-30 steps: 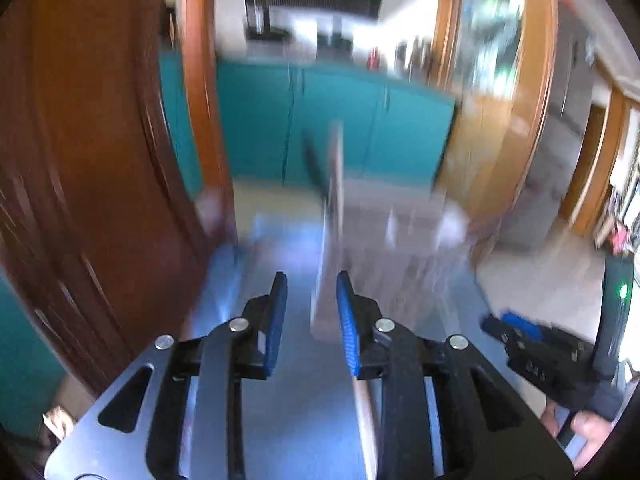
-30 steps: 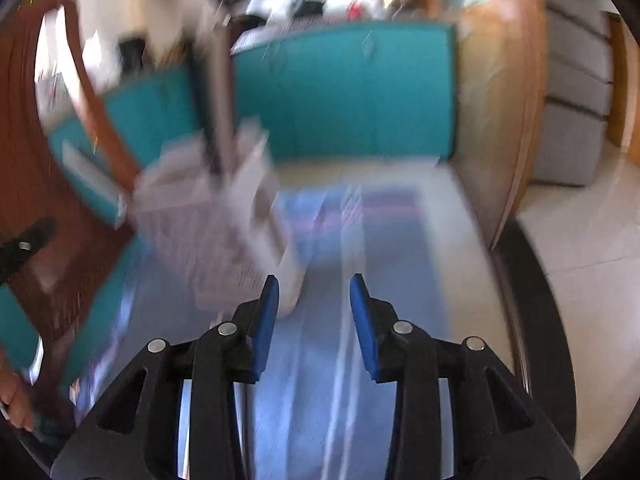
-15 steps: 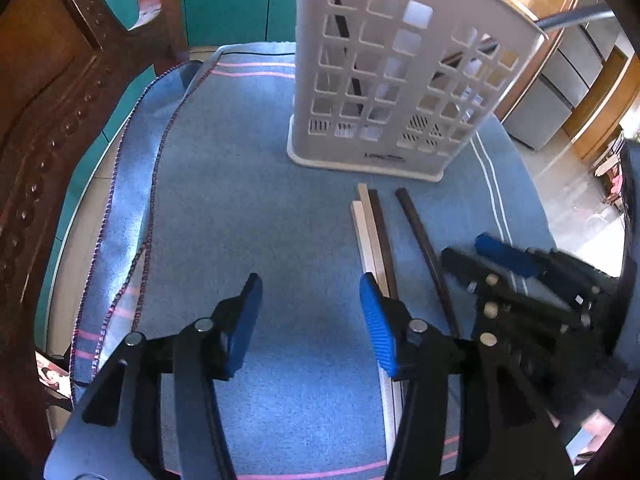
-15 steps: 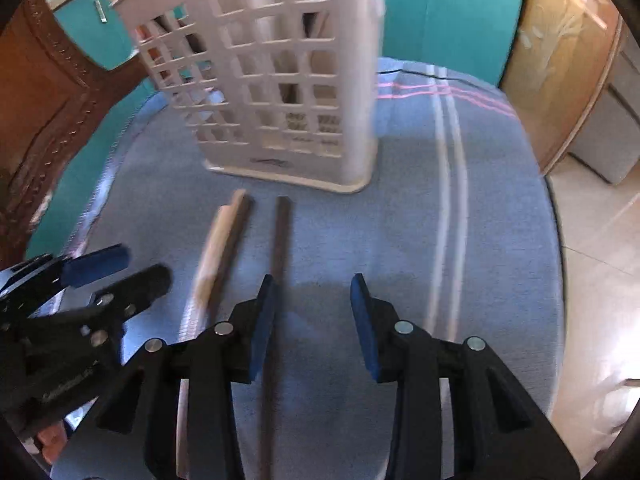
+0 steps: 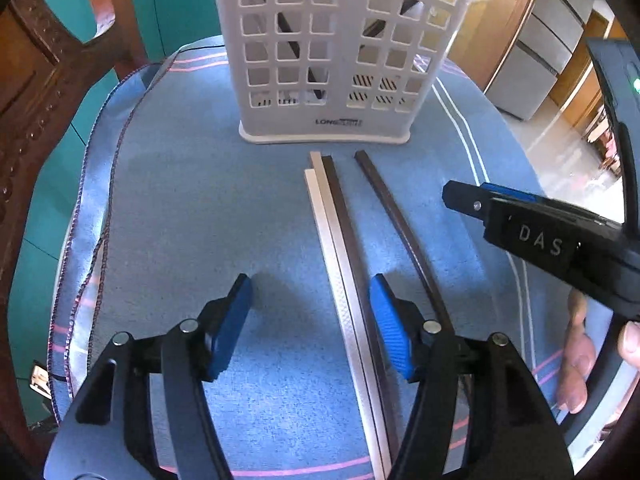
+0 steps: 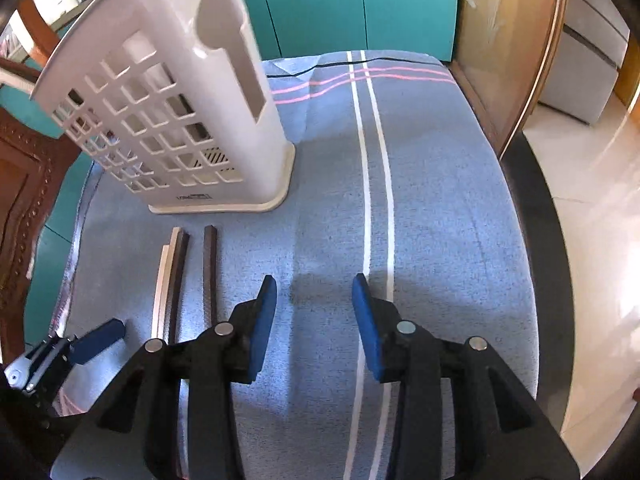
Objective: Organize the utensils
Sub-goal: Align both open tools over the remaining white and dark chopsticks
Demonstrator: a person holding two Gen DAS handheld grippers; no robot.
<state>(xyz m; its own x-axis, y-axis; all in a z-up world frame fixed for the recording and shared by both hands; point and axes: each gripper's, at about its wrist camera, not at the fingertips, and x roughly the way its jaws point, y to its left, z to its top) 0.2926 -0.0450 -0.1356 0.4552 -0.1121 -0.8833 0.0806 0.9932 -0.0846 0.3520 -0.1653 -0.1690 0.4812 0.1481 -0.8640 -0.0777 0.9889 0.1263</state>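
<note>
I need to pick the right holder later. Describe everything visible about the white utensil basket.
The white utensil basket looks like plastic, with square-grid walls, a slotted floor, a flared base bearing a small dark label, and a keyhole-shaped cutout on one side. It stands upright on the blue cloth, already holding a few dark sticks, just beyond the chopsticks lying loose.

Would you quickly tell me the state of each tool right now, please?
Left tool: open, just widened, holding nothing; chopsticks lie between its fingers.
Right tool: open, holding nothing.

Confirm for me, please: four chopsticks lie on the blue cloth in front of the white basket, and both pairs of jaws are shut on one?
Not quite: the left wrist view shows the four chopsticks before the white basket on the blue cloth, but the left gripper and right gripper are open, holding nothing.
</note>
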